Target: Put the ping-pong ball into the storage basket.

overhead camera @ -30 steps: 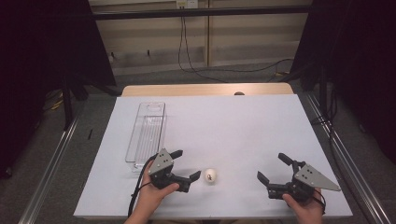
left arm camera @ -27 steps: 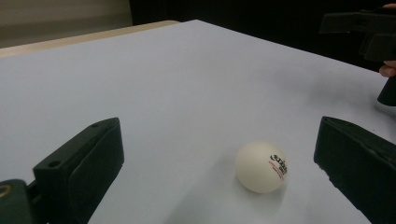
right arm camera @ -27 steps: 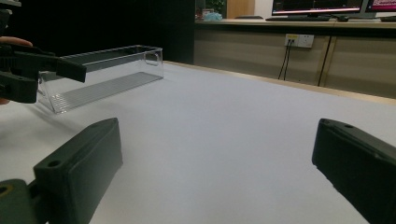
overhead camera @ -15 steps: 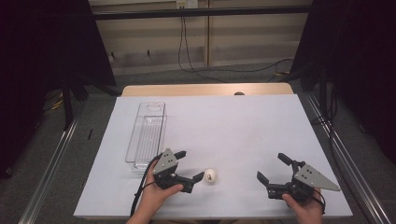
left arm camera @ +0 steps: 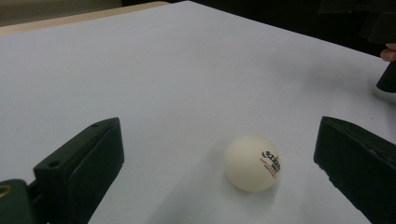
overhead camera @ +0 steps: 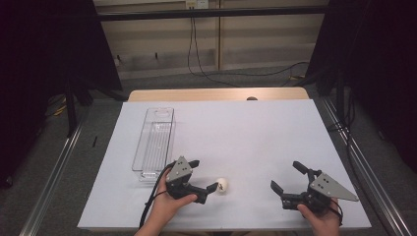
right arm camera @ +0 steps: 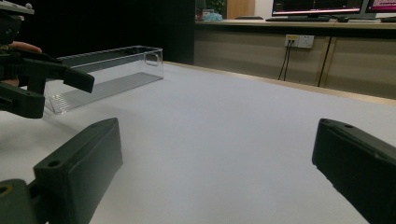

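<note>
Ball [overhead camera: 222, 185]: one white table-tennis ball, lying on the white surface [overhead camera: 255, 137] near the front edge, just off the tips of my left gripper [overhead camera: 204, 175].

High view: left gripper is spread wide, its near jaw almost touching the ball, the far jaw pointing toward the clear tray [overhead camera: 155, 142]. Right gripper [overhead camera: 286, 177] sits well apart to the right, also spread wide and holding nothing. Count: one ball, one tray, two grippers.

Left gripper view: the ball [left arm camera: 252, 163] rests on the surface between my two jaws, nearer the right-hand one, touching neither. Printed logo faces right. My other gripper [left arm camera: 386, 74] shows far off at the upper right.

Right gripper view: jaws wide with bare surface between them. The tray [right arm camera: 105, 74] stands empty in the distance, and the left gripper [right arm camera: 60, 88] is at the left edge.

Handling judgement: the ball is very light, hollow, smooth and stiff. It will roll at the slightest nudge and could squirt out of an off-centre pinch. I'd centre it, then close gently across its widest part with both pads square to it.
</note>
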Available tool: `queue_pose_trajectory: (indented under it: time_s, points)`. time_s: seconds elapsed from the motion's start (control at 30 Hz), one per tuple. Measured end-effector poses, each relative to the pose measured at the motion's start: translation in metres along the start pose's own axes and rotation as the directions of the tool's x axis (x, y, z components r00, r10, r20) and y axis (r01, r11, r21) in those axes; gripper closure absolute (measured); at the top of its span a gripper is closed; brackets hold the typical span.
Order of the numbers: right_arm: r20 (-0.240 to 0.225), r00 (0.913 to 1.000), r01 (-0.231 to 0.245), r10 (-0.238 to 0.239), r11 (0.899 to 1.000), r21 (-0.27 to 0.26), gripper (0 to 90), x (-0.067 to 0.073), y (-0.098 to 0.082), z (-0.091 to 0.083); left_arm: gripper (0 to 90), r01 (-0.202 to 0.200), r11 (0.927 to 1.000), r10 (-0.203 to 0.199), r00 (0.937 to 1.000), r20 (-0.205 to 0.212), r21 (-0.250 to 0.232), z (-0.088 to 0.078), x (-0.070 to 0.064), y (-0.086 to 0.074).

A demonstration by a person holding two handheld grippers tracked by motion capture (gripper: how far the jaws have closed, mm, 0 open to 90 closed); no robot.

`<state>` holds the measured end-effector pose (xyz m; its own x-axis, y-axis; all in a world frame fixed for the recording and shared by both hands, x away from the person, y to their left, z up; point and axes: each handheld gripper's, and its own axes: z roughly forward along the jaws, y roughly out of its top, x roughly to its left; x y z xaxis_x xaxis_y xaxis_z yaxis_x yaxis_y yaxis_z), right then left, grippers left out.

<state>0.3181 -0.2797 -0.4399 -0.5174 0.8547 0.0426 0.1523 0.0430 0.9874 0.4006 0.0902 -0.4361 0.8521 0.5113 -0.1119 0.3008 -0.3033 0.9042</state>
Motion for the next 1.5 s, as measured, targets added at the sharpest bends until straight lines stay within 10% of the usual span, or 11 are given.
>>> queue_pose_trajectory:
  time_s: [1.5]
  points:
    - [-0.003,1.0,-0.002,0.002,1.0,-0.004,1.3,0.0,0.0,0.0,2.1,-0.007,0.9954,0.006,0.9999,0.01,0.095,0.017,-0.007,0.004]
